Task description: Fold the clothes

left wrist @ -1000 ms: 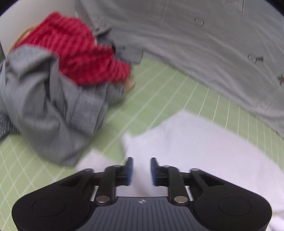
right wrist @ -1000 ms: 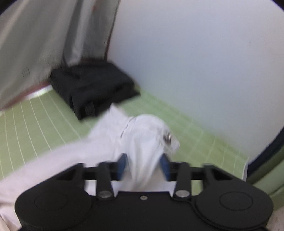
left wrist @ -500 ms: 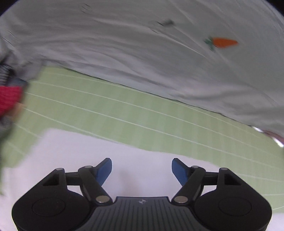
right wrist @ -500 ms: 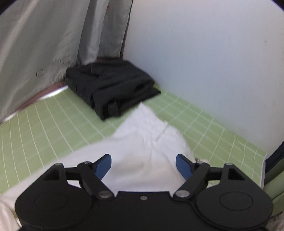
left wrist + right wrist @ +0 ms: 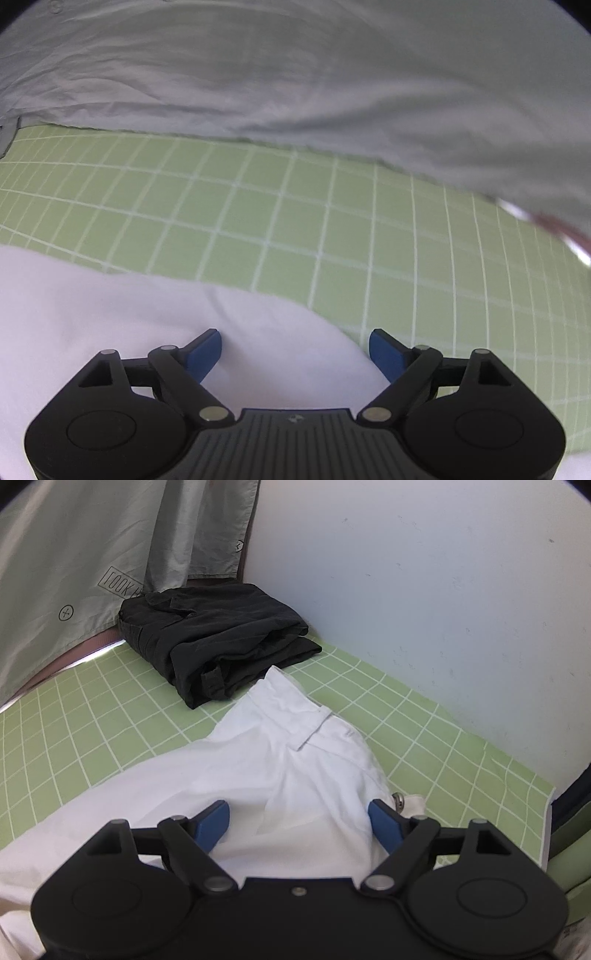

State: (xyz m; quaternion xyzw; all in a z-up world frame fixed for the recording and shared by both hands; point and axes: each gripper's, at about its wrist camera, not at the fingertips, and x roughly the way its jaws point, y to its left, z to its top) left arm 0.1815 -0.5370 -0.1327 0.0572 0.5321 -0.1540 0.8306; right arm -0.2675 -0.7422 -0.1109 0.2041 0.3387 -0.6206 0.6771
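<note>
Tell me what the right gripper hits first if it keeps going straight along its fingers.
Most likely the white garment: the right gripper hangs open over its folds, black folded clothing farther off.

Two garments lie on the green gridded mat (image 5: 92, 716): one white garment (image 5: 280, 760), spread out, and one folded black garment (image 5: 218, 638) at the mat's far corner. One grey cloth (image 5: 74, 554) hangs along the far edge. Two grippers show, the left gripper (image 5: 294, 350) and the right gripper (image 5: 299, 825), each with two blue-padded fingers (image 5: 205, 349), four in all.
</note>
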